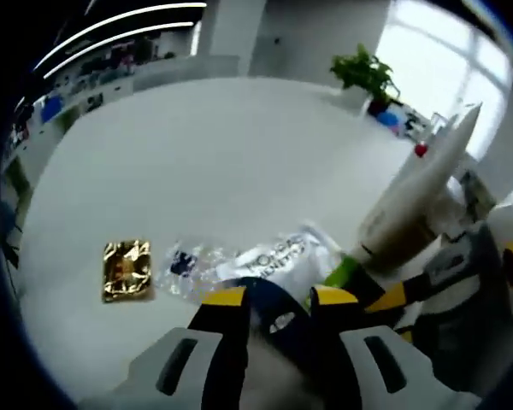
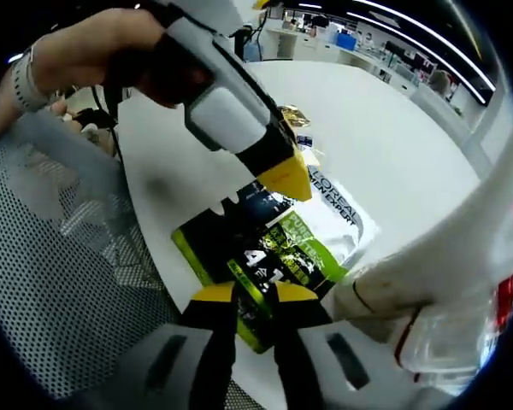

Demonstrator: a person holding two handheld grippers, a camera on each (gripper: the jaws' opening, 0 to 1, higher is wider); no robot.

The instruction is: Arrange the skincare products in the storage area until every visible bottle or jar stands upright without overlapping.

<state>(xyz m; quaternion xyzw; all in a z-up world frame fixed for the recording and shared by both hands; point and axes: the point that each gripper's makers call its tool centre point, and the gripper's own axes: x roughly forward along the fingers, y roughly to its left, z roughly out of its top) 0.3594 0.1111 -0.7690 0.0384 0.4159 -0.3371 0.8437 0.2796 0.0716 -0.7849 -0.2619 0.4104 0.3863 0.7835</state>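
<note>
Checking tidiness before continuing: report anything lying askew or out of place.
The black-and-green printed sachet lies flat near the white table's edge, overlapping a clear plastic wrapper. A gold foil packet also lies flat.

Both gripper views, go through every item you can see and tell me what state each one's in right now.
White tube: tilted, cap held in right gripper.
Black-green sachet: lying flat, pinched by right gripper.
Gold packet: flat on table.
Clear wrapper: crumpled.
Left gripper: closed on sachet.

Right hand-held gripper (image 2: pixel 255 295) pinches the black-and-green skincare pack's (image 2: pixel 261 248) edge on the white surface (image 2: pixel 393 145), left hand-held gripper (image 2: pixel 286 175) touching it from above.
</note>
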